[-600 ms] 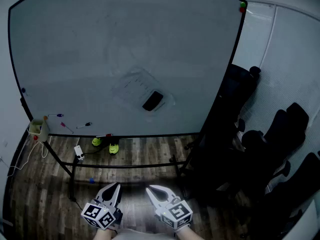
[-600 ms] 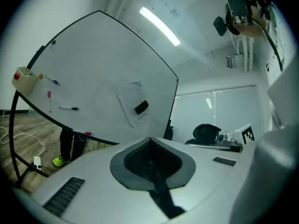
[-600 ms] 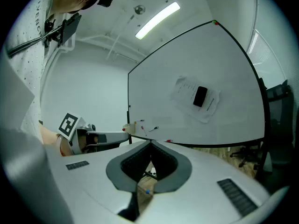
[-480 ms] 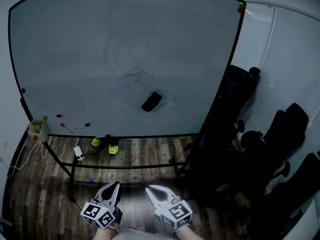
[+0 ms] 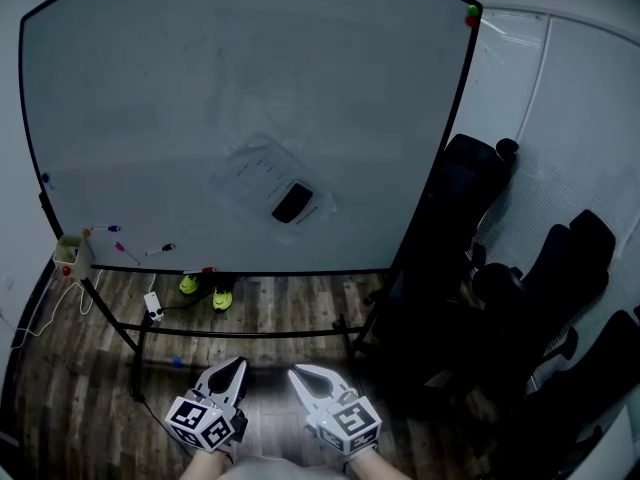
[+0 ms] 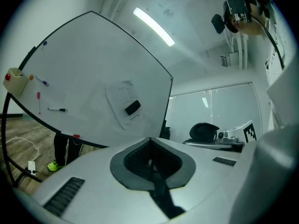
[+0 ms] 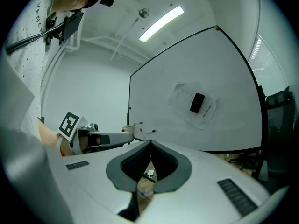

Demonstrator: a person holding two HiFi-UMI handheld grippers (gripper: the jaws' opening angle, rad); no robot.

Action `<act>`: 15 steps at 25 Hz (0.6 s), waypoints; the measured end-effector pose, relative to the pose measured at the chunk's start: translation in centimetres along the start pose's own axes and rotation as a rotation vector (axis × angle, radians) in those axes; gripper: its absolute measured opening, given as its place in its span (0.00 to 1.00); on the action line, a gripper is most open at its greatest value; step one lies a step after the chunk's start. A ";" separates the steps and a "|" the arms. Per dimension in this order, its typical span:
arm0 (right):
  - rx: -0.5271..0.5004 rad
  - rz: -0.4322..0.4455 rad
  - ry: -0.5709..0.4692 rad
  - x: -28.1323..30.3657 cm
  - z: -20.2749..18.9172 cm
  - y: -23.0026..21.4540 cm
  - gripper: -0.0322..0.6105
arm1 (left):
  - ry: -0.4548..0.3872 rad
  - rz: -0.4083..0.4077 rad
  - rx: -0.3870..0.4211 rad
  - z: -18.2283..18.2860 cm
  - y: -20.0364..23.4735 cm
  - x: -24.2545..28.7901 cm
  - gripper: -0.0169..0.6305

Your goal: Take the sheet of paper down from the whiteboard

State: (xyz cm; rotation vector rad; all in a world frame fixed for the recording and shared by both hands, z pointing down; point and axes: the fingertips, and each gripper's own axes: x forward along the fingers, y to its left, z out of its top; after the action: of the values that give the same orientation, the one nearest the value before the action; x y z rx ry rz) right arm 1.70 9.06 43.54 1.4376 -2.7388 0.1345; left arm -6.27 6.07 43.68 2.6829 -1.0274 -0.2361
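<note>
sheet of paper (image 5: 255,173): light, limp, tears easily | pinned by dark block (image 5: 292,202), probably a magnet; lift it first, pinch a free corner | left gripper (image 5: 233,365), right gripper (image 5: 299,373): both clenched, empty

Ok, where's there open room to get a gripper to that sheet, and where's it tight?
Open: the bare whiteboard above and left of the sheet of paper, and the wood floor in front of it. Crowded: markers low on the board's left, black chairs packed along the right.
</note>
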 end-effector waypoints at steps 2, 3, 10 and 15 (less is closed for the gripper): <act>-0.014 -0.014 -0.004 -0.1 0.4 -0.6 0.08 | -0.001 0.001 0.017 0.2 -0.4 0.5 0.05; -0.023 -0.024 -0.006 -0.2 0.5 -1.0 0.08 | -0.004 0.001 0.027 0.3 -0.5 0.8 0.05; -0.029 -0.056 -0.033 -0.6 1.0 -2.7 0.08 | -0.037 0.030 0.066 1.1 -0.3 1.8 0.05; -0.044 -0.073 -0.035 0.2 0.7 -4.0 0.08 | -0.046 0.054 0.063 1.3 0.7 2.8 0.05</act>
State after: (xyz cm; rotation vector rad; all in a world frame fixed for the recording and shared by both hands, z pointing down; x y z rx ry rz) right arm 4.89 6.54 43.09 1.5403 -2.6939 0.0463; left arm -4.93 3.41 42.47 2.7132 -1.1385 -0.2605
